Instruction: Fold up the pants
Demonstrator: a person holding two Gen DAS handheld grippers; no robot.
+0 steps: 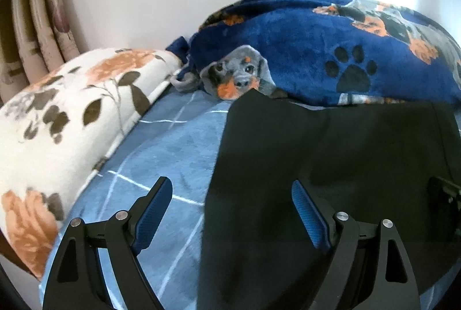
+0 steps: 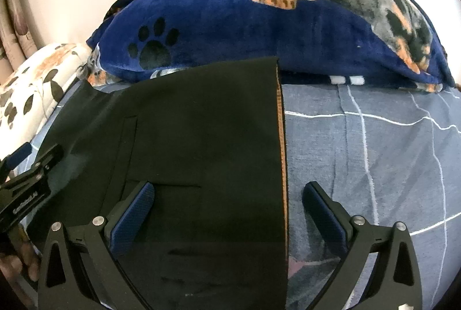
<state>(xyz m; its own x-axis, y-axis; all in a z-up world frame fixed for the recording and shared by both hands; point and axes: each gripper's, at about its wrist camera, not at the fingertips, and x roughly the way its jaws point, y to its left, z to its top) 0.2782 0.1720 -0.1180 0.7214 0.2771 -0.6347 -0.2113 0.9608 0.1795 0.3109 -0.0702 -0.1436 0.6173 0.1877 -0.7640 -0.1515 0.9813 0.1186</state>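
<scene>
Currently, the black pants [image 2: 201,137] lie flat on the bed sheet [image 2: 374,151]. Left gripper [image 1: 232,209] and right gripper [image 2: 227,209] both stand wide, holding nothing.

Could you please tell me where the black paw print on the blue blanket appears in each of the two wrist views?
Left wrist view: the paw print sits right of centre, above the black pants.
Right wrist view: the paw print sits upper left, above the pants' far edge.
Shared landmark: the flowered white blanket at the left.
</scene>
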